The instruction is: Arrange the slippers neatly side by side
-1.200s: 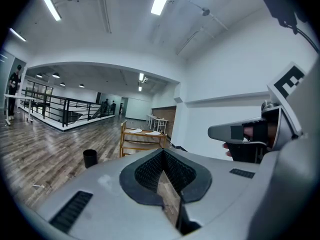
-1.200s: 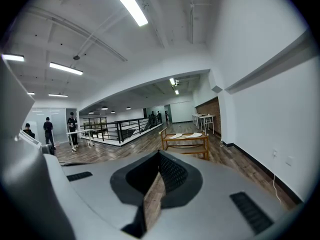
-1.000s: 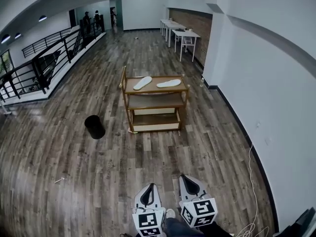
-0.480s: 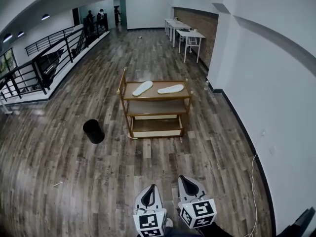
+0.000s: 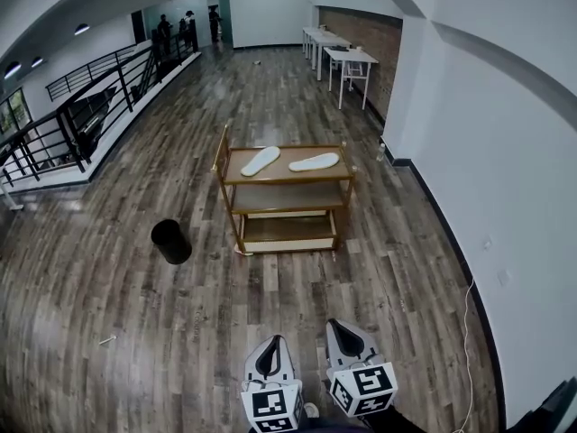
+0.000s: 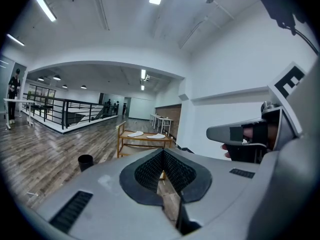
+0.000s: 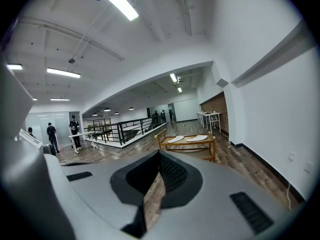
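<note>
Two white slippers lie on the top shelf of a wooden cart (image 5: 287,179) far ahead: the left slipper (image 5: 261,161) is angled, the right slipper (image 5: 314,161) lies nearly crosswise. Both show small in the left gripper view, left slipper (image 6: 135,134) and right slipper (image 6: 158,136), and in the right gripper view, left slipper (image 7: 175,139) and right slipper (image 7: 197,138). My left gripper (image 5: 270,357) and right gripper (image 5: 347,339) sit low at the bottom of the head view, well short of the cart. Both are shut with nothing held.
A black bin (image 5: 171,241) stands on the wood floor left of the cart. A white wall (image 5: 487,152) runs along the right, with a cable (image 5: 469,368) on the floor. Black railing (image 5: 81,115) lines the left. White tables (image 5: 347,61) and people stand far back.
The cart and slippers sit slightly lower and nearer in the head view than a second ago. Both grippers keep the same place in that view, still shut.
</note>
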